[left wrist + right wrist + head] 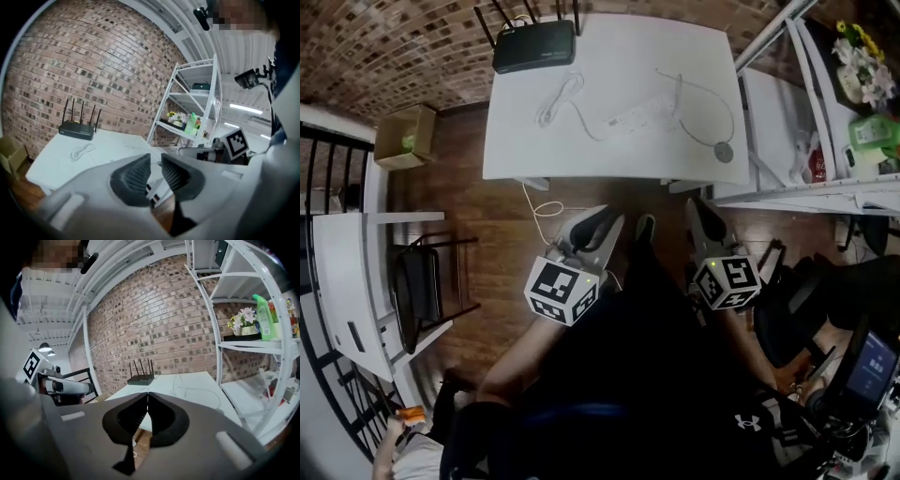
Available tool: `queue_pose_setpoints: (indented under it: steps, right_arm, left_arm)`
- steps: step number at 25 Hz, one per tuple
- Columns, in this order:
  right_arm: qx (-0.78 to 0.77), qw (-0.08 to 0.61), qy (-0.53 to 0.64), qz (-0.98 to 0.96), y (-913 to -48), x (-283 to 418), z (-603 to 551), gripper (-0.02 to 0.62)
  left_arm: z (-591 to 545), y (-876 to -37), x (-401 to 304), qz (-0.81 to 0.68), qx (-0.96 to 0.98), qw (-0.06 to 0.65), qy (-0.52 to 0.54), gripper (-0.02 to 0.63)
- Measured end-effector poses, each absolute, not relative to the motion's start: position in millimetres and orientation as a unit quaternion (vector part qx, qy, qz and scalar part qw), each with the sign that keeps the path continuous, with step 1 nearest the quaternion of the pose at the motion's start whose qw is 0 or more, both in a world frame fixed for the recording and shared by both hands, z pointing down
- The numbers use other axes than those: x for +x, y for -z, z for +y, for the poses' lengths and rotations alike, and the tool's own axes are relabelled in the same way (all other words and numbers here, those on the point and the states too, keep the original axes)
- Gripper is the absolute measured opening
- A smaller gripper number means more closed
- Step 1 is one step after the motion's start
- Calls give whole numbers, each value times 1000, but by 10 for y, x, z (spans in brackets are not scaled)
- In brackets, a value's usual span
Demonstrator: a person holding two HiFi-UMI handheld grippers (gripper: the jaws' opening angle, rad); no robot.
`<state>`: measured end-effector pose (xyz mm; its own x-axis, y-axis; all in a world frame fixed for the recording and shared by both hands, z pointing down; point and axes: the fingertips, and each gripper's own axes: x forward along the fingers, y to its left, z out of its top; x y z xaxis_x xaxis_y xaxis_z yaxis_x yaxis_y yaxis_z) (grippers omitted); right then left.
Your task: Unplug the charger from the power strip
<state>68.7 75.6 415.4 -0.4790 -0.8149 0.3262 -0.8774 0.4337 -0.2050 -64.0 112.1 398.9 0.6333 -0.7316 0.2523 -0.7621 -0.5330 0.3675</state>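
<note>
Ahead, past the table's [520, 155] near edge, the power strip [642, 116] lay crosswise, equally far from my empty, parted left tongs [602, 225] and closed right tongs [699, 210].

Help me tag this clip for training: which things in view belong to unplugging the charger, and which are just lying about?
For the job: power strip; its coiled cord; charger, seemingly the corded round pad.

Lying about: router; cardboard box; flowers; green bottle; black chair.
</note>
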Motion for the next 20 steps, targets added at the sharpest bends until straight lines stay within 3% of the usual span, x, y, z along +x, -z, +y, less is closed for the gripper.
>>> queue_pose_setpoints:
  steps: [8, 20]
  right_arm:
    - [452, 94, -176, -870, -4307, 804, -90, 11]
    - [414, 153, -190, -877, -4805, 981, -660, 12]
  left_arm:
    - [258, -3847, -423, -473, 855, 205, -48, 72]
    - [-358, -4196, -181, -506, 832, 211, -91, 72]
